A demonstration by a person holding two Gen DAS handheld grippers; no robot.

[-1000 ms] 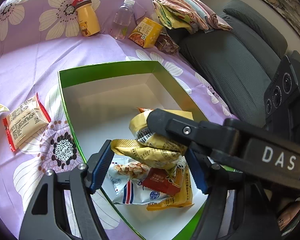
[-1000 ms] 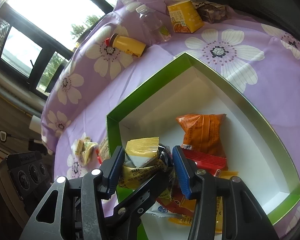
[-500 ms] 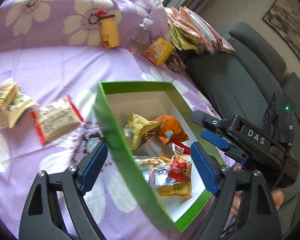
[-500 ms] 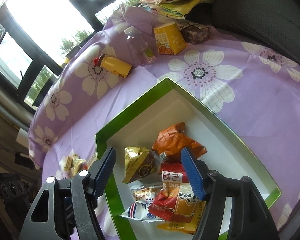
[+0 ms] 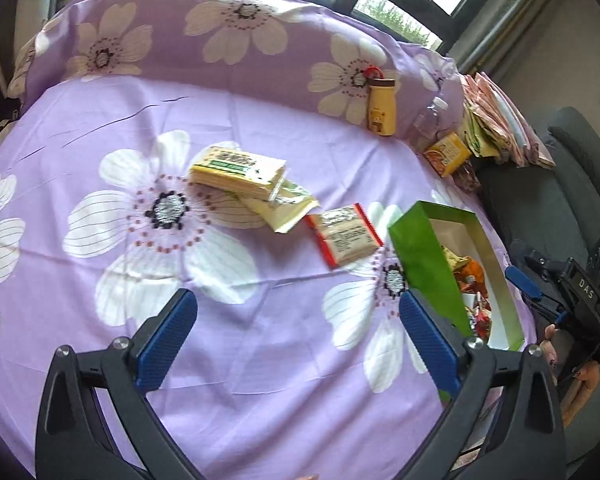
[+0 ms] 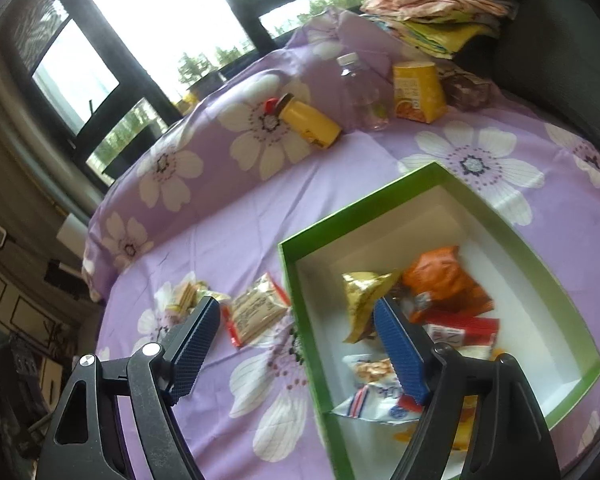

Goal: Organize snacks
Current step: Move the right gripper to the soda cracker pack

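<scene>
We see the left gripper (image 5: 298, 332), black-framed with ribbed blue pads (image 5: 166, 338), its jaws opening wide over bare purple floral cloth (image 5: 260, 128) with nothing between them; the right gripper (image 6: 300, 344) likewise has its jaws opening and grips nothing, one finger above the cloth, the other above the green box (image 6: 512, 228). The box is rectangular card, glossy green outside and matt white inside; it holds crinkled foil packets, a gold packet (image 6: 362, 300), an orange packet (image 6: 444, 280) and others partly hidden behind the right finger. Three flat snacks lie on the cloth beside the box: a red-edged packet (image 5: 346, 234) nearest its wall, then two overlapping yellow packets (image 5: 240, 168). The left view is motion-blurred, so print is unreadable; the box interior there is mostly cut off by its near wall. Open cloth stretches leftward; a yellow bottle (image 5: 382, 106), clear bottle (image 6: 360, 88) and orange carton (image 6: 416, 92) line the far edge.
</scene>
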